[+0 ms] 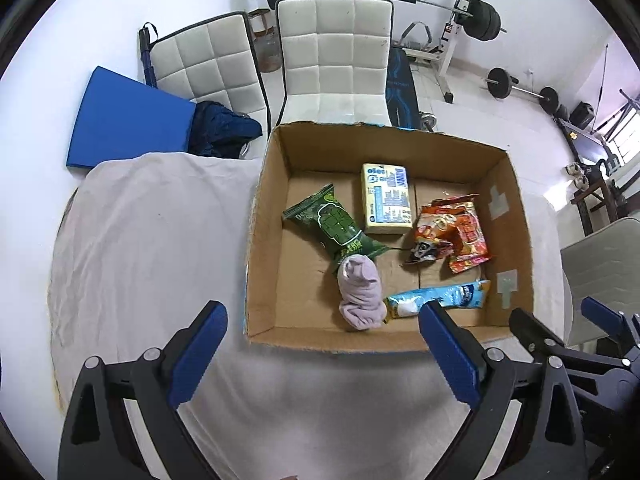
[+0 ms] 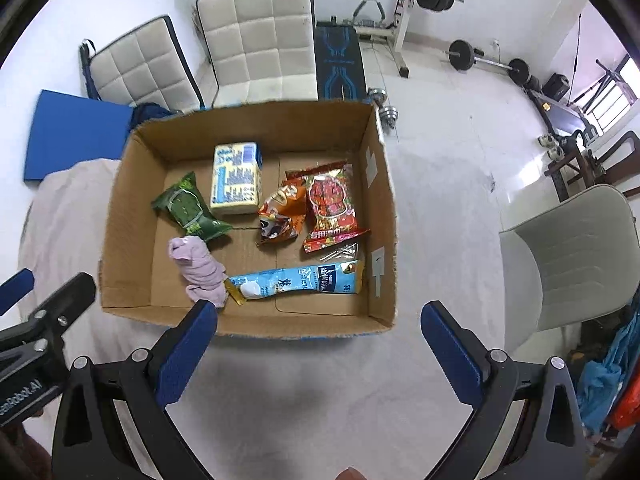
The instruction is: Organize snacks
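An open cardboard box (image 1: 264, 240) (image 2: 124, 216) stands on a cloth-covered table. Inside lie a green snack packet (image 1: 332, 224) (image 2: 188, 208), a pale yellow carton (image 1: 386, 200) (image 2: 236, 180), orange and red snack bags (image 1: 456, 232) (image 2: 328, 204), a light blue wrapped bar (image 1: 436, 298) (image 2: 300, 280) and a rolled pink cloth (image 1: 360, 292) (image 2: 200, 268). My left gripper (image 1: 324, 356) hovers open just in front of the box's near wall, holding nothing. My right gripper (image 2: 320, 348) is also open and empty, near the box's front right corner.
The table's white cloth (image 1: 152, 248) spreads left of the box. Two white padded chairs (image 1: 332, 52) stand behind, a grey chair (image 2: 572, 256) at the right. A blue mat (image 1: 128, 120) and weight equipment (image 1: 480, 20) lie on the floor beyond.
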